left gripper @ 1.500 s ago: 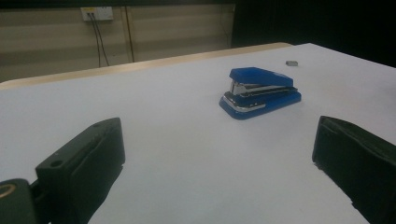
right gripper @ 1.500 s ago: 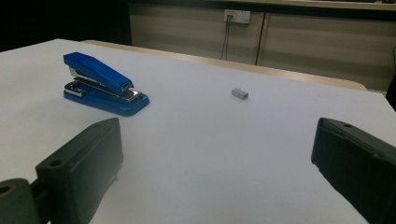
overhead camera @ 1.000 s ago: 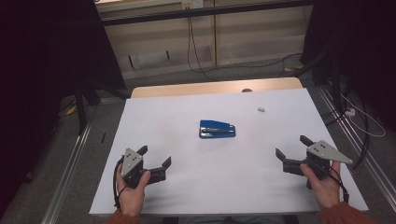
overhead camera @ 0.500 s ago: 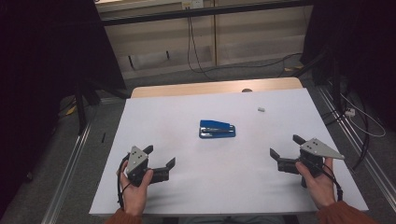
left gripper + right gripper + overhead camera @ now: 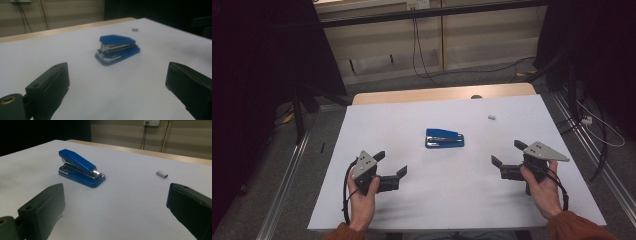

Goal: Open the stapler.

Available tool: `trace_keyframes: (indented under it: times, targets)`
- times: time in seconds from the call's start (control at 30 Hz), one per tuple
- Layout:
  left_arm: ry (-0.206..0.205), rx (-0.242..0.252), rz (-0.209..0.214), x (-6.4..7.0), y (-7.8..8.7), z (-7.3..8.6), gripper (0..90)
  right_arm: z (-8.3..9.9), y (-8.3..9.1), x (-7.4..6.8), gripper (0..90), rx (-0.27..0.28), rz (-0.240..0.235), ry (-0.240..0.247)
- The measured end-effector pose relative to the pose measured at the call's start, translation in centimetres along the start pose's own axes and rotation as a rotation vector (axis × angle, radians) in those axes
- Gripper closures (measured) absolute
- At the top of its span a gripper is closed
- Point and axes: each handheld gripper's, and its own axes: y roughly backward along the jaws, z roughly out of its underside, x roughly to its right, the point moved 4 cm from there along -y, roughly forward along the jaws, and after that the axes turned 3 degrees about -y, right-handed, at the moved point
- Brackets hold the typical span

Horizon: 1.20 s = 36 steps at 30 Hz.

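The blue stapler [image 5: 444, 138] lies ahead of both claws, between them and apart from each. The left claw [image 5: 391, 164] and right claw [image 5: 507, 153] both stand wide apart, holding nothing. The small block of staples [image 5: 491, 118] sits beyond the right claw. A good approach would probably steady the stapler's base with 1 claw while the other closes squarely across its body.

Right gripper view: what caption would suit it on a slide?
Open right claw faces a blue stapler and a small block of staples on the white table.
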Motion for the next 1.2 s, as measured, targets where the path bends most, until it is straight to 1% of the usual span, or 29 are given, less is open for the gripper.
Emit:
trace_keyframes:
  times: [0.03, 0.07, 0.1, 0.13, 0.2, 0.23, 0.27, 0.3, 0.33, 0.4, 0.47, 0.5, 0.53, 0.6, 0.7, 0.77, 0.8, 0.83, 0.87, 0.9, 0.93, 0.97, 1.03, 1.1, 1.13, 1.2]
  targets:
    - [-0.003, -0.007, -0.004, 0.1, -0.1, -0.1, 4.7, -0.1, -0.2, -0.2, 1.5, -0.001, -0.003, 0.009]
    - [-0.02, -0.014, -0.01, 0.1, -0.3, -0.2, 4.7, -0.2, -0.4, -0.4, 1.3, -0.002, -0.002, 0.017]
    - [-0.026, -0.015, -0.003, 0.2, -0.5, -0.2, 4.7, -0.3, -0.6, -0.6, 0.9, 0.0, -0.006, 0.025]
    - [-0.023, -0.016, 0.008, 0.2, -0.7, -0.2, 4.7, -0.4, -0.8, -0.8, 0.8, 0.0, -0.018, 0.036]
    - [-0.023, -0.024, 0.009, 0.2, -0.9, -0.2, 4.7, -0.6, -1.2, -1.2, 0.8, 0.003, -0.043, 0.042]
    - [-0.037, -0.044, 0.009, 0.1, -1.3, 0.0, 4.7, -0.6, -1.5, -1.4, 0.9, 0.002, -0.057, 0.051]
    - [-0.037, -0.044, 0.009, 0.1, -1.3, 0.0, 4.7, -0.6, -1.7, -1.6, 1.4, 0.002, -0.064, 0.051]
    - [-0.031, -0.06, 0.026, 0.1, -1.8, 0.1, 4.7, -0.7, -1.9, -1.8, 1.7, 0.0, -0.071, 0.05]
    - [-0.037, -0.07, 0.03, 0.0, -2.0, 0.2, 4.7, -0.7, -2.1, -1.9, 1.7, -0.004, -0.08, 0.052]
    - [-0.051, -0.066, 0.026, 0.0, -2.4, 0.1, 4.7, -0.8, -2.6, -2.2, 1.9, -0.009, -0.09, 0.046]
    - [-0.071, -0.068, 0.028, 0.0, -2.8, 0.0, 4.7, -0.8, -3.1, -2.5, 2.8, -0.014, -0.093, 0.061]
    - [-0.073, -0.065, 0.028, 0.1, -3.0, -0.1, 4.7, -0.8, -3.3, -2.6, 2.8, -0.014, -0.094, 0.058]
    - [-0.073, -0.064, 0.032, 0.0, -3.1, -0.1, 4.7, -0.9, -3.5, -2.7, 2.9, -0.015, -0.101, 0.061]
    - [-0.071, -0.062, 0.023, -0.1, -3.4, -0.2, 4.7, -1.0, -3.9, -2.8, 3.3, -0.014, -0.107, 0.073]
    - [-0.066, -0.059, 0.013, -0.3, -3.9, -0.4, 4.7, -1.4, -4.4, -3.1, 3.0, -0.003, -0.121, 0.07]
    - [-0.069, -0.056, 0.007, -0.5, -4.2, -0.6, 4.7, -1.6, -4.7, -3.4, 5.8, -0.006, -0.137, 0.076]
    - [-0.079, -0.055, 0.008, -0.5, -4.4, -0.7, 4.7, -1.7, -4.9, -3.6, 6.8, -0.007, -0.144, 0.08]
    - [-0.112, -0.073, -0.006, -0.5, -4.7, -0.8, 4.7, -1.8, -5.1, -3.8, 6.4, -0.008, -0.15, 0.085]
    - [-0.112, -0.073, -0.006, -0.5, -4.7, -0.8, 4.7, -1.8, -5.1, -3.8, 6.4, -0.008, -0.15, 0.085]
    - [-0.133, -0.083, 0.003, -0.4, -5.2, -1.0, 4.8, -1.9, -5.5, -4.0, 7.5, -0.01, -0.155, 0.087]
    - [-0.133, -0.083, 0.003, -0.4, -5.2, -1.0, 4.8, -1.9, -5.5, -4.0, 7.5, -0.01, -0.155, 0.087]
    - [-0.124, -0.072, 0.017, -0.4, -5.6, -1.2, 4.8, -2.0, -5.9, -4.1, 8.8, -0.011, -0.151, 0.093]
    - [-0.129, -0.074, 0.018, -0.4, -5.8, -1.3, 5.0, -2.1, -6.1, -4.1, 9.3, -0.011, -0.15, 0.09]
    - [-0.13, -0.07, 0.017, -0.6, -6.2, -1.5, 5.0, -2.3, -6.6, -4.2, 12.2, -0.003, -0.151, 0.097]
    - [-0.115, -0.063, 0.021, -0.7, -6.6, -1.7, 5.0, -2.4, -6.8, -4.3, 12.7, 0.001, -0.155, 0.096]
    - [-0.111, -0.067, 0.016, -0.9, -6.9, -1.7, 5.1, -2.5, -7.2, -4.5, 13.3, -0.004, -0.16, 0.097]
